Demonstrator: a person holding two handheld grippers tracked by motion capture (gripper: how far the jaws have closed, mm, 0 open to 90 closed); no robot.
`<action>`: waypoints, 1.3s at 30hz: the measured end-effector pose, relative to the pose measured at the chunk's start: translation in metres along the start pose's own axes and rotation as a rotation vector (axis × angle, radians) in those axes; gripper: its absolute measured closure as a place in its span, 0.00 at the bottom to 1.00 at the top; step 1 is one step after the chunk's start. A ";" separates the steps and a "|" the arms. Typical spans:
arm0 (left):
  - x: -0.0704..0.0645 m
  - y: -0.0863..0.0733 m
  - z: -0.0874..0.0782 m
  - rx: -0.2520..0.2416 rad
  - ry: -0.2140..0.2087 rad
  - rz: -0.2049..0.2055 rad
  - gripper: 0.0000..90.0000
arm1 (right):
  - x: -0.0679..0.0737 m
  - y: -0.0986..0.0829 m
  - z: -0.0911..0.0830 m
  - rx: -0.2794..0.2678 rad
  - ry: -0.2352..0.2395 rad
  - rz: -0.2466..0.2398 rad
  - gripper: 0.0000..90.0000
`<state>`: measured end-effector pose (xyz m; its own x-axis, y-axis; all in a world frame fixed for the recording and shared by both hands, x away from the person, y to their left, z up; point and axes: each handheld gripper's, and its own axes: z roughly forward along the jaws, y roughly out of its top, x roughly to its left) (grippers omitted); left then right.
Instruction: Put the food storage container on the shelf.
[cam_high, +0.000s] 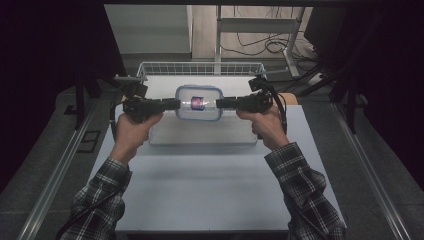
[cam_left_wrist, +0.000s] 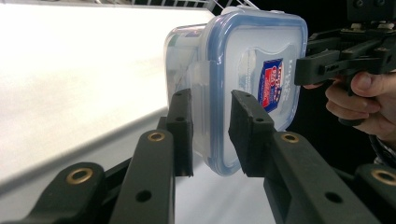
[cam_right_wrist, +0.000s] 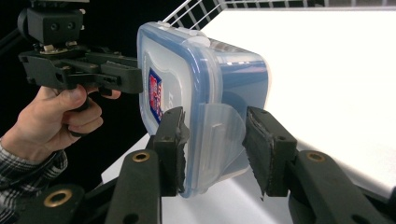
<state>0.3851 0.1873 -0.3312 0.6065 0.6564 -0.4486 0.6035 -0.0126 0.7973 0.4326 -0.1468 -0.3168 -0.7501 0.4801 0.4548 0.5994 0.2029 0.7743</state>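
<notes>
one clear plastic food container (cam_high: 198, 102) with one blue-rimmed lid (cam_left_wrist: 254, 88) bearing one red and blue label (cam_left_wrist: 271, 84). two black two-jaw grippers, a left gripper (cam_high: 172, 104) and a right gripper (cam_high: 220, 103), and two hands in plaid sleeves. one white wire basket (cam_high: 200, 68). one white table (cam_high: 210, 185).
</notes>
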 end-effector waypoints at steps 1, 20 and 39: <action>0.002 0.003 0.002 0.000 0.000 -0.006 0.78 | -0.004 0.004 0.001 -0.002 -0.003 0.007 0.65; 0.024 0.019 0.027 -0.042 0.006 -0.050 0.75 | -0.040 0.026 0.015 -0.056 -0.026 0.106 0.63; 0.018 0.019 0.038 -0.069 0.080 -0.032 0.69 | -0.032 0.036 0.020 -0.043 -0.224 0.041 0.62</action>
<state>0.4268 0.1705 -0.3398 0.5428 0.7135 -0.4430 0.5834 0.0592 0.8100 0.4845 -0.1377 -0.3123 -0.6415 0.6657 0.3812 0.6121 0.1447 0.7774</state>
